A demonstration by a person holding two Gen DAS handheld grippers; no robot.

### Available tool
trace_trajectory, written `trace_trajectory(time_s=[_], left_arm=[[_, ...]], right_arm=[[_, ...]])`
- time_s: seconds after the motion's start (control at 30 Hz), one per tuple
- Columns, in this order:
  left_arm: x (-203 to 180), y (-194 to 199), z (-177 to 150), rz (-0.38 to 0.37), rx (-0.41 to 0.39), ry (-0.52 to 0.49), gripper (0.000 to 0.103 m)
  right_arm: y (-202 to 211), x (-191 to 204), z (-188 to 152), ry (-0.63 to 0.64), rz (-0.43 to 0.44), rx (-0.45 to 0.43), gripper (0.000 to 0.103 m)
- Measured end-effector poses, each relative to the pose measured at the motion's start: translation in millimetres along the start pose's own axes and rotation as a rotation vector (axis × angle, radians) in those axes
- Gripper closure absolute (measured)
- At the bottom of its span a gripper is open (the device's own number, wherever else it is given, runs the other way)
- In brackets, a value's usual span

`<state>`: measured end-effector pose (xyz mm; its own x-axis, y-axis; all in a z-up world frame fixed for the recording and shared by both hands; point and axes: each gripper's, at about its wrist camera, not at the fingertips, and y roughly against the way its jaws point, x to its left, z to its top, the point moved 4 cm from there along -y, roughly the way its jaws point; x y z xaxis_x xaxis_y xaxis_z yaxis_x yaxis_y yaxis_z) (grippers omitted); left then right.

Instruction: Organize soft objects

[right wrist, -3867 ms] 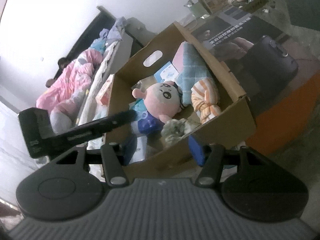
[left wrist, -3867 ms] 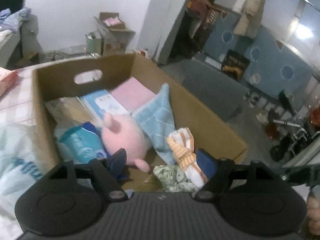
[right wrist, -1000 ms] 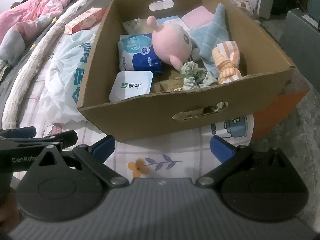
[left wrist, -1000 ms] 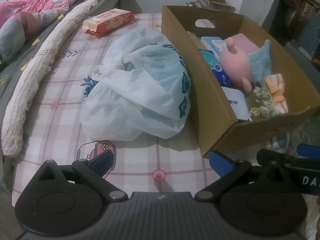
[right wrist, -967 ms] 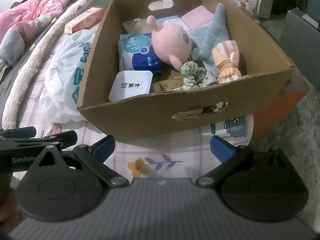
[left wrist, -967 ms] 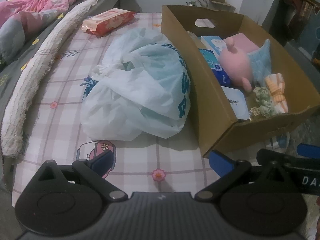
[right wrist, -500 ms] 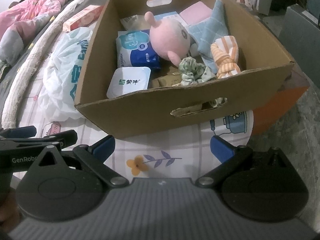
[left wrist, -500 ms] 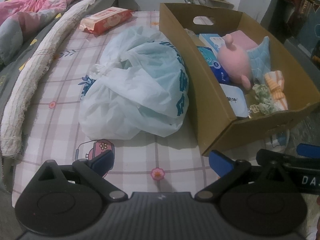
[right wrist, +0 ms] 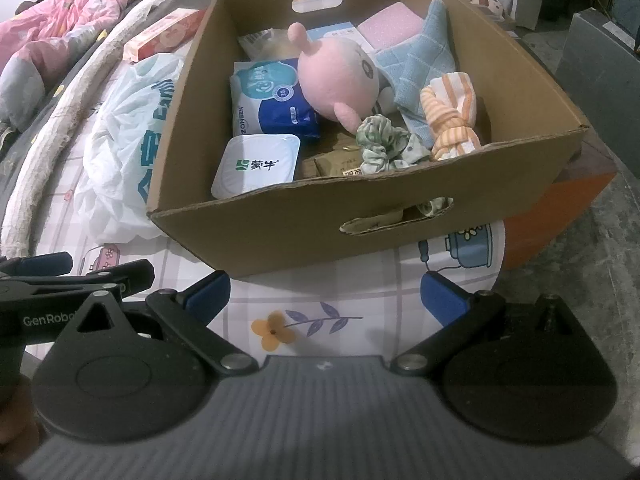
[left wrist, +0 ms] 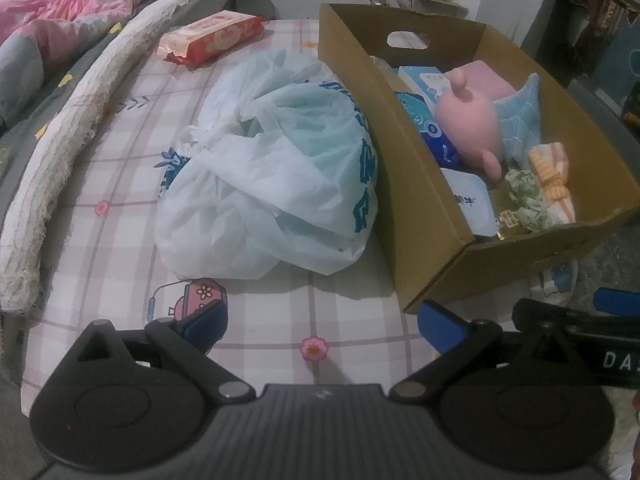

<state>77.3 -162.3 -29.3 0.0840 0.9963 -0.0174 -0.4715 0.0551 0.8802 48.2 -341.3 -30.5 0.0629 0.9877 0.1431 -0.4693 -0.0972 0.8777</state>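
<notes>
A cardboard box (right wrist: 280,224) (left wrist: 424,216) stands at the bed's corner. Inside lie a pink plush toy (right wrist: 340,76) (left wrist: 470,120), a light blue quilted cloth (right wrist: 424,60) (left wrist: 520,120), an orange striped cloth (right wrist: 452,116) (left wrist: 550,172), a green patterned scrunchie (right wrist: 384,144) (left wrist: 528,196), a blue tissue pack (right wrist: 272,100) and a white tub (right wrist: 256,166). My right gripper (right wrist: 324,292) is open and empty just in front of the box. My left gripper (left wrist: 322,324) is open and empty over the sheet, near the white plastic bag (left wrist: 272,176) (right wrist: 128,148).
A red wipes pack (left wrist: 212,36) lies on the pink checked sheet (left wrist: 100,240). A rolled white towel (left wrist: 60,136) runs along the left, with a pink quilt (left wrist: 60,4) behind. The floor (right wrist: 600,240) drops off right of the bed, beside an orange bed base (right wrist: 560,216).
Both grippers edged slightly toward the box and bag over the last second. Nearly four seconds ago they hung close over the box; they are now drawn back in front of it.
</notes>
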Motion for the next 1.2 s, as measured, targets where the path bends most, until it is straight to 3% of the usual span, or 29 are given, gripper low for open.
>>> trace_trajectory(time_s=[1.2], left_arm=[[1.7, -2.0, 3.0, -0.007, 0.005, 0.007, 0.001]], right_arm=[[1.5, 4.6, 6.7, 0.026, -0.022, 0.003, 0.001]])
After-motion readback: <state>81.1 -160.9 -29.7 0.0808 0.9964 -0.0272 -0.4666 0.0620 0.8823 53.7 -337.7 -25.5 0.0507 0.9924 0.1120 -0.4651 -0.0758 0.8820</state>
